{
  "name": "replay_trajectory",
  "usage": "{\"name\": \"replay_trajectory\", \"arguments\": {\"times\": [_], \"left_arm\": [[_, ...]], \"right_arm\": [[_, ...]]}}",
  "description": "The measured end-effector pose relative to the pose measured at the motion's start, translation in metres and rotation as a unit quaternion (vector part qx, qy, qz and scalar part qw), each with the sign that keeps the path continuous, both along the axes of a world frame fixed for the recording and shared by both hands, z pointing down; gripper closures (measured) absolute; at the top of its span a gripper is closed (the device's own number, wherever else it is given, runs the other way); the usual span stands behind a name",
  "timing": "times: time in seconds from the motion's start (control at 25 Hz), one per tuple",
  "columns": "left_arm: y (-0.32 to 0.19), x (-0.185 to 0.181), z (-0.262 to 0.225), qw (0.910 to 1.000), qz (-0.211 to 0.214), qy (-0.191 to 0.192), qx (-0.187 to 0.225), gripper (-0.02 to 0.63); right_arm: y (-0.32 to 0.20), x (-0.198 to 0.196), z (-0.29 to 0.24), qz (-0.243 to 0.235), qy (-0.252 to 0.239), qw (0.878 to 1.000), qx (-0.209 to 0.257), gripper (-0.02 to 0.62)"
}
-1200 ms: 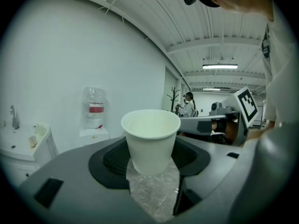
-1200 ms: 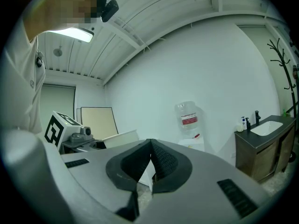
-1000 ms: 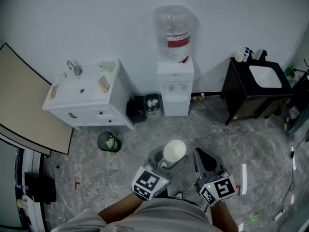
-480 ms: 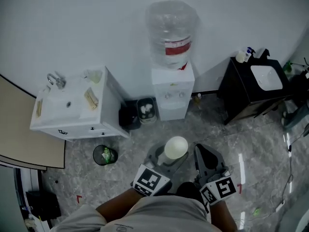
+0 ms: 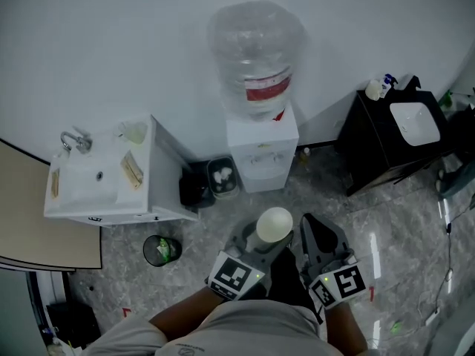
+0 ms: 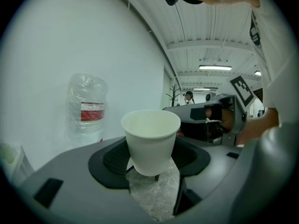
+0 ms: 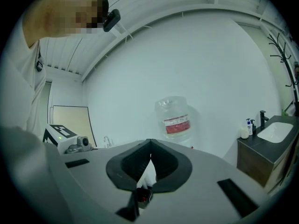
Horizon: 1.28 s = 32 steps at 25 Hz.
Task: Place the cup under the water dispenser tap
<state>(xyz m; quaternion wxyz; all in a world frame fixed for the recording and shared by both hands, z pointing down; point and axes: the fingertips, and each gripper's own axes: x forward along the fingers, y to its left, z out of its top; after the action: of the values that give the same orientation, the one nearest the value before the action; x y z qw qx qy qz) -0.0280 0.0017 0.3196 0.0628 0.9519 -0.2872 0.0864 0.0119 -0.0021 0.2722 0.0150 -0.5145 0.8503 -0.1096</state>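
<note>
A white paper cup (image 5: 274, 223) (image 6: 150, 136) stands upright and empty between the jaws of my left gripper (image 5: 257, 245), which is shut on its lower part. The white water dispenser (image 5: 261, 153) with a clear bottle (image 5: 256, 54) (image 6: 86, 107) (image 7: 176, 119) on top stands against the wall, straight ahead and still some way beyond the cup. Its taps are too small to make out. My right gripper (image 5: 312, 222) (image 7: 150, 147) travels beside the left one, to its right, with its jaws shut and nothing between them.
A white sink cabinet (image 5: 100, 188) stands left of the dispenser, with a black bin (image 5: 210, 180) between them and a small round bin (image 5: 161, 249) on the marbled floor. A dark cabinet with a basin (image 5: 404, 136) stands at the right. A flat board (image 5: 37, 228) leans at the far left.
The dispenser has grown larger and nearer in the head view. Both grippers have come forward toward it together, the cup staying in the left one.
</note>
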Motion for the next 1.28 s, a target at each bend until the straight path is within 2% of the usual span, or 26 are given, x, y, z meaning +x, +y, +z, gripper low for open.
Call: {"name": "replay_trajectory", "arguments": {"times": [0.32, 0.56, 0.76, 0.96, 1.28], "left_arm": [[-0.102, 0.033, 0.001, 0.9993, -0.035, 0.008, 0.009, 0.341], [-0.155, 0.049, -0.002, 0.9979, -0.062, 0.017, 0.008, 0.341], [-0.18, 0.048, 0.001, 0.9985, -0.053, 0.012, 0.009, 0.341], [-0.192, 0.037, 0.024, 0.9995, -0.03, -0.003, 0.011, 0.341], [-0.203, 0.031, 0.113, 0.9995, 0.01, -0.03, 0.008, 0.341]], "right_arm": [[-0.107, 0.034, 0.009, -0.036, 0.005, 0.999, -0.003, 0.578], [-0.167, 0.051, 0.013, -0.056, 0.006, 0.998, -0.007, 0.578], [-0.194, 0.049, 0.021, -0.053, 0.005, 0.998, -0.017, 0.578], [-0.207, 0.04, 0.039, -0.036, 0.005, 0.999, -0.031, 0.578], [-0.224, 0.036, 0.097, -0.009, 0.008, 0.999, -0.039, 0.578]]}}
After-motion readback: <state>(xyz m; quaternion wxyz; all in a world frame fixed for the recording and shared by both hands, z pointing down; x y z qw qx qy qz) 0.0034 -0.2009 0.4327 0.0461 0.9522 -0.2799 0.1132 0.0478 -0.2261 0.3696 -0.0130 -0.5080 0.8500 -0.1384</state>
